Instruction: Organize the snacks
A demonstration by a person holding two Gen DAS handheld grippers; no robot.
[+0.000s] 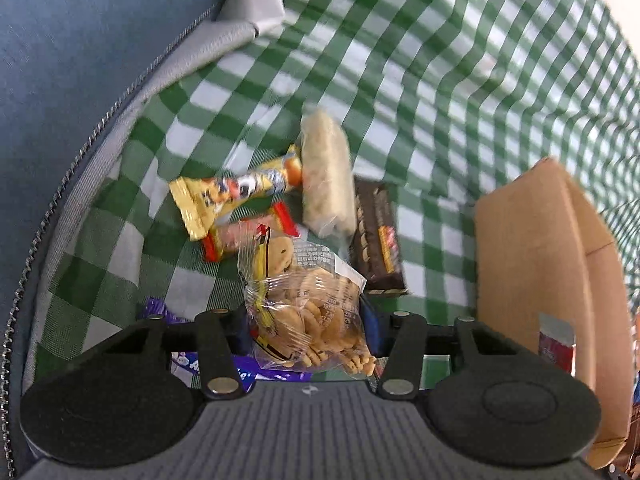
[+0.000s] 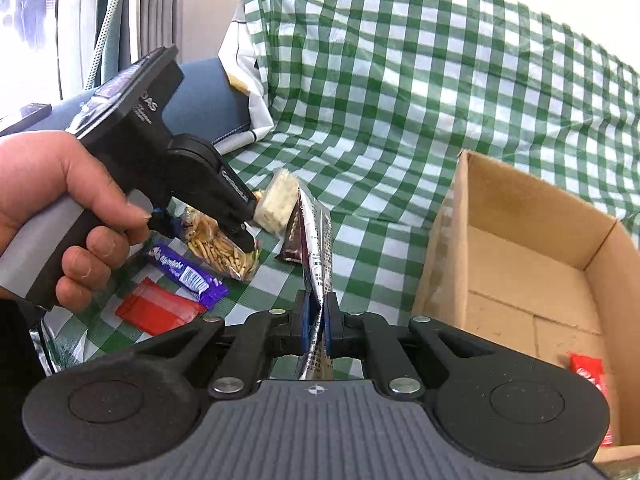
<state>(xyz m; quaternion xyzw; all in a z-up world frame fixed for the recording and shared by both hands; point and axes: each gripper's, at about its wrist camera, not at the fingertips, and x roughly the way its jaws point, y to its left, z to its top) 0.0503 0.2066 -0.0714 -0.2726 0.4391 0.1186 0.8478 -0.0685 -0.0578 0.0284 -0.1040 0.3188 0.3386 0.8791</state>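
On checked green cloth (image 2: 400, 92): cardboard box (image 2: 520, 264), open, one red packet (image 2: 588, 372) inside. Beside it, loose snacks (purple bar (image 2: 184, 270), dark bar (image 1: 378, 240)). Left gripper (image 1: 306, 330) clamped on cookie bag (image 1: 308, 312); right gripper (image 2: 315, 320) pinching silver packet (image 2: 316, 248) upright near box.

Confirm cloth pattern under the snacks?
Green-and-white check tablecloth, clearest in the right wrist view.

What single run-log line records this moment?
left gripper: shut on cookie bag | right gripper: shut on silver packet | cardboard box: holds red packet
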